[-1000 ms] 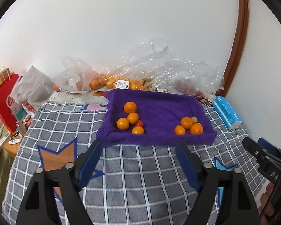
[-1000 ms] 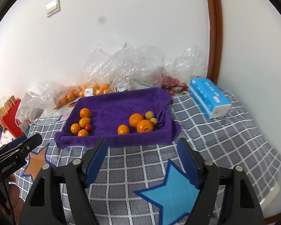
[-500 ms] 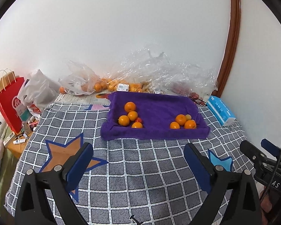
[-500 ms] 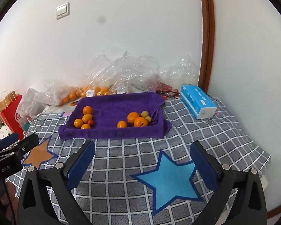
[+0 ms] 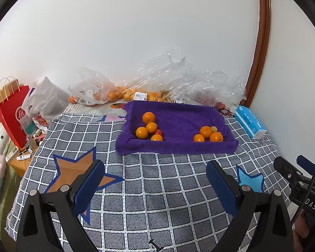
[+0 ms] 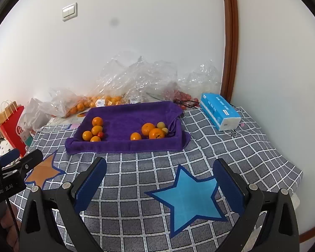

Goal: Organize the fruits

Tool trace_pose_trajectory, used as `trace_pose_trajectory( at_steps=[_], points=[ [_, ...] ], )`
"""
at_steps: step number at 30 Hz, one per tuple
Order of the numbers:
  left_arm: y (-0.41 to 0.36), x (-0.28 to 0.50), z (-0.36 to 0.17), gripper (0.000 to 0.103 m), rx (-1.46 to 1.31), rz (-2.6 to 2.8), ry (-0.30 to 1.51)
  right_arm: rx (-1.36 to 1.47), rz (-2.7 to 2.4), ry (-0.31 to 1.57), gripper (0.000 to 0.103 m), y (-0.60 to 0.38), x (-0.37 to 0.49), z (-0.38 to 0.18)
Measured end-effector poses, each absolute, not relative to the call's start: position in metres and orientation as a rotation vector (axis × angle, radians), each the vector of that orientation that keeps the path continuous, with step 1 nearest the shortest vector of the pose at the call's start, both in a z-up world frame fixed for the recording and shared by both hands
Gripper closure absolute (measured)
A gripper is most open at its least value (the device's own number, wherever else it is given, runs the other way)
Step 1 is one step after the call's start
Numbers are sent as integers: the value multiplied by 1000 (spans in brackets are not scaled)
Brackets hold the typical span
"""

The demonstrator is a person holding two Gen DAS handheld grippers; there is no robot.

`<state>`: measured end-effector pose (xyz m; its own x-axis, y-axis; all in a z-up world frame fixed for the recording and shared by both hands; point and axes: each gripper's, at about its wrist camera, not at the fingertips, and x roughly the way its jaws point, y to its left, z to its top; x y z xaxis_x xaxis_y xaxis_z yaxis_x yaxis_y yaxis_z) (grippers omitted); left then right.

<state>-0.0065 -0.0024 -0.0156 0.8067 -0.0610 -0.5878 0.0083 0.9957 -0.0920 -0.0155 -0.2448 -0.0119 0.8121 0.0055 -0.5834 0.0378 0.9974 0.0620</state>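
Here both hand-held grippers, left (image 5: pixel 155 180) and right (image 6: pixel 160 176), gape empty; red fruit (image 6: pixel 100 134) half hidden behind oranges (image 6: pixel 93 130).

Oranges (image 5: pixel 149 127) lie in two clusters on the purple towel (image 5: pixel 178 119).

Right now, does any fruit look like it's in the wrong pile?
Yes. One small red fruit sits among the left oranges on the purple towel, and pale yellow ones mix with the right oranges.
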Motion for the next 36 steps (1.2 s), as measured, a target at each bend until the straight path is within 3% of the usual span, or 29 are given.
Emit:
trace_pose_trajectory(
  at_steps=[36],
  points=[
    [-2,1,-20,5,-73,-21,649,90,-16,627,3,-249,-13,-18]
  ],
)
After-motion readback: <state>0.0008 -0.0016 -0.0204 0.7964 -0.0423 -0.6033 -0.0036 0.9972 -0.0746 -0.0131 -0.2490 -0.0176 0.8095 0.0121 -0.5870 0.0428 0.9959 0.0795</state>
